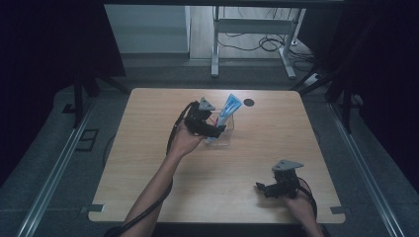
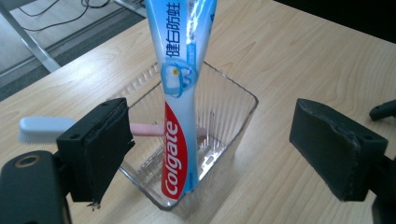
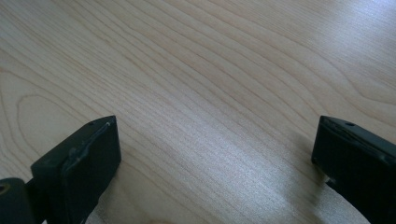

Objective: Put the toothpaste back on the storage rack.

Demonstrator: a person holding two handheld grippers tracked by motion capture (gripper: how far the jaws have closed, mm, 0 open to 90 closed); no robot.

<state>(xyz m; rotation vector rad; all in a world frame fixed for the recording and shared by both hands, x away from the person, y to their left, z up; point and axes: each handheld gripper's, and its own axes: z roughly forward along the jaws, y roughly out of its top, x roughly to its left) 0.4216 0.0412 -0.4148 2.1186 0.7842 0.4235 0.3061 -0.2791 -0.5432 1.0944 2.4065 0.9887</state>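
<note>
Left gripper view: jaws spread wide on either side of the clear cup [image 2: 233, 100], holding nothing, toothpaste tube [image 2: 180, 98] standing tilted inside, pink toothbrush [image 2: 46, 127] lying just behind. Risk of a jaw clipping the tall tube and tipping the light cup over. Plenty of bare table [image 1: 267, 148] all round, edges well off; right gripper [image 1: 267, 188] open and empty near the front edge.

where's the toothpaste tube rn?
The blue-and-white Colgate toothpaste tube stands tilted inside the clear ribbed plastic cup mid-table, just ahead of the open left gripper; a pink toothbrush lies behind it across the cup.
</note>
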